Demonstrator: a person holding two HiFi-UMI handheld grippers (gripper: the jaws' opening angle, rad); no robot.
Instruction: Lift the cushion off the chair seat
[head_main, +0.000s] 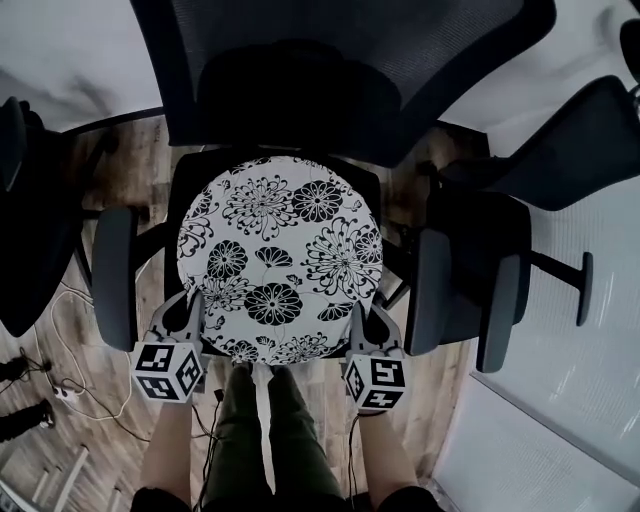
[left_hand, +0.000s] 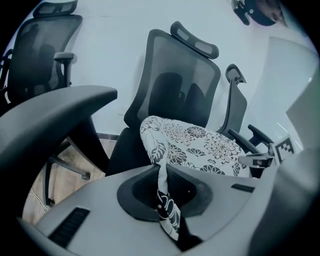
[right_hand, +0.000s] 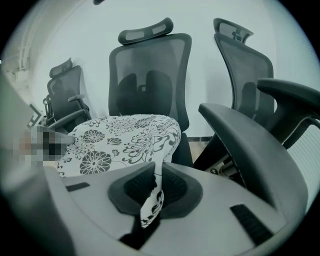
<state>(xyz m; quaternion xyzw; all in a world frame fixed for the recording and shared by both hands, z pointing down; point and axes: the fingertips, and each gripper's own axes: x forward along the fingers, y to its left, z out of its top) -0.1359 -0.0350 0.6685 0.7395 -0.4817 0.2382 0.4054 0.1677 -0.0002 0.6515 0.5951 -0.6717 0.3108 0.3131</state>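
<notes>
Both claws clamped on the near rim of the cushion (head_main: 280, 260), which lies flat on the chair seat (head_main: 188, 180) between the two armrests.

The left claw (left_hand: 162, 187) is narrow and pinches a thin fold of the floral cover at the front-left of the rim. The right claw (right_hand: 152, 187) is equally narrow, with a like fold between its pads at the front-right. In neither case is the padded body held, only the edge fabric.

Hazards as you raise it:
- With so little cloth in each pinch, the cushion's weight may drag the cover out of the pads. A sudden pull would make this more likely.
- You hold only the near side, so the far side, next to the backrest (head_main: 330, 60), will probably hang down and drag across the seat.
- If one hand rises ahead of the other, the cushion will tilt and load a single claw.
- The left armrest (head_main: 112, 275) and right armrest (head_main: 433, 290) stand just beside your claws, and a swinging rim could catch on either.
</notes>
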